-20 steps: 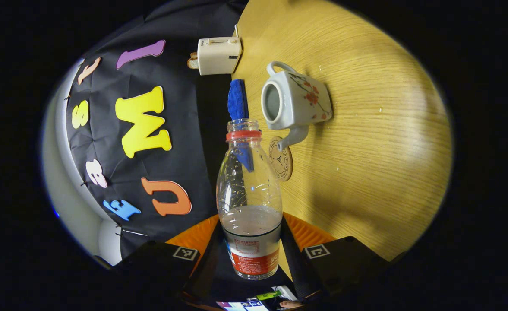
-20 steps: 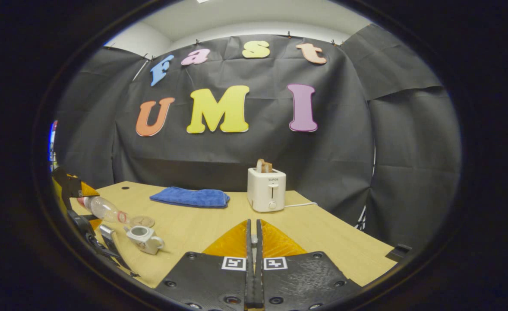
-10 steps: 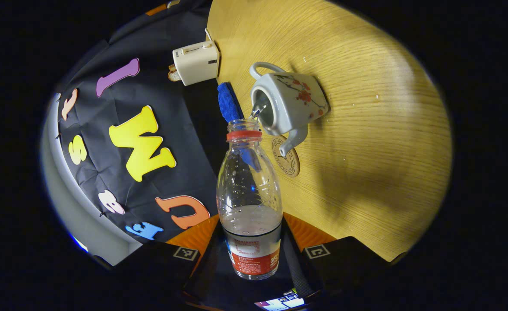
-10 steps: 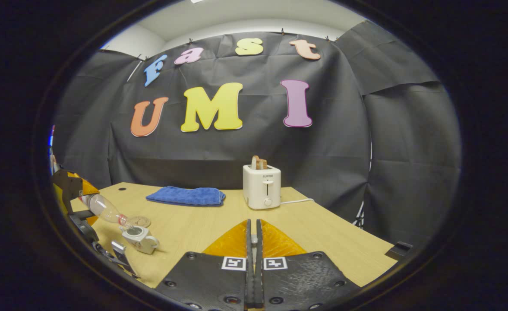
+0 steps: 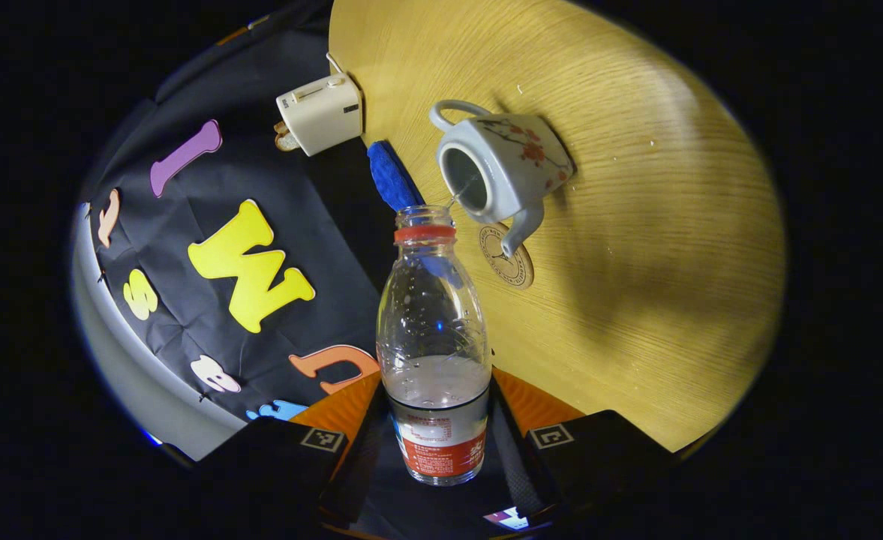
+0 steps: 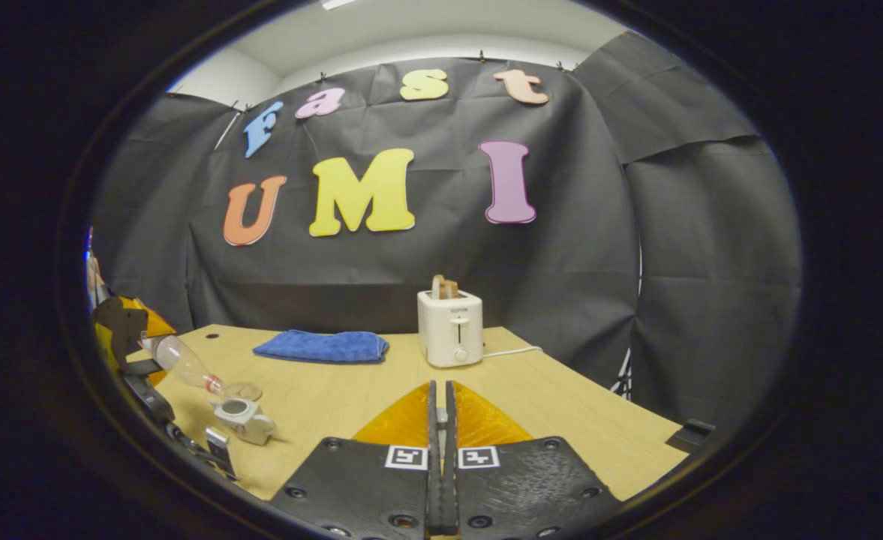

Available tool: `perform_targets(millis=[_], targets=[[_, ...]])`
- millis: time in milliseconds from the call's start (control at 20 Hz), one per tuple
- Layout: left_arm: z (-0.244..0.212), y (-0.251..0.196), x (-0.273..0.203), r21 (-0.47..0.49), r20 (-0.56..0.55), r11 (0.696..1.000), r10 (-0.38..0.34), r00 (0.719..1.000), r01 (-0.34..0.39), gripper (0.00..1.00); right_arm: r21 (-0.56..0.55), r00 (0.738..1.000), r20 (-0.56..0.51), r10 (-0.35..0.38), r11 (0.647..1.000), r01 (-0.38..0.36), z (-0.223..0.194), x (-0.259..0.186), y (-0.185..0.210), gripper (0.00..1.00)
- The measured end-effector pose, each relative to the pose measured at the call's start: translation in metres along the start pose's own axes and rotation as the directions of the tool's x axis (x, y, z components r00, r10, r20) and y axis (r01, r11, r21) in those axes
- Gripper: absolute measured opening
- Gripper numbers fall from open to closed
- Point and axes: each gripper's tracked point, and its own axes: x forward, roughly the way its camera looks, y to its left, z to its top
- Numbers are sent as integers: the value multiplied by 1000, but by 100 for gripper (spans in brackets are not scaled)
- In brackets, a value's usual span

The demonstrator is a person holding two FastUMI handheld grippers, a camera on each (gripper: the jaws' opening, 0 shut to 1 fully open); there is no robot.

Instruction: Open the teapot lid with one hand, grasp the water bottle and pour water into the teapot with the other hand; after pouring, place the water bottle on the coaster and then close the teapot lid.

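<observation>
Now the left claw [image 5: 437, 442] pinches the clear plastic water bottle [image 5: 433, 352], tilted, a thin stream entering the lidless white floral teapot [image 5: 505, 169] on the wooden tabletop [image 5: 636, 225]. The right claw [image 6: 439, 420] is pressed together. Next, I judge: right the bottle, then set it on the round coaster [image 5: 512, 259].

We count one water bottle [image 5: 433, 330], one teapot [image 5: 503, 166], one coaster [image 5: 511, 259], one toaster [image 6: 450, 328], one blue cloth [image 6: 322, 346], one counter [image 5: 636, 225].
</observation>
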Motion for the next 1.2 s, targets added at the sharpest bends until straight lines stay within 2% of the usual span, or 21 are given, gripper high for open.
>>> perform_targets(millis=[300, 350, 400, 550, 750, 1050, 1200], targets=[[3, 3, -9, 75, -8, 997, -13, 1000, 14, 75, -3, 1000, 5, 0, 1000, 0, 2, 0, 1, 0], [3, 5, -10, 87, -13, 996, -18, 1000, 19, 79, -3, 1000, 7, -3, 1000, 3, 3, 0, 0, 0], [3, 5, -12, 96, -16, 995, -28, 999, 30, 74, -4, 1000, 7, -4, 1000, 4, 3, 0, -1, 0], [3, 1, -10, 120, -32, 991, -52, 998, 56, 75, -2, 1000, 11, -10, 1000, 10, 5, 0, -4, 0], [4, 6, -10, 147, -30, 988, -45, 999, 49, 74, 1, 1000, 12, -10, 1000, 10, 6, -1, -6, 0], [4, 9, -9, 135, -20, 990, -43, 999, 45, 74, 2, 1000, 10, -9, 1000, 9, 6, 0, -5, 0], [0, 10, -8, 81, 3, 996, -29, 1000, 29, 74, 4, 1000, 9, -13, 1000, 13, 5, -1, -7, 0]])
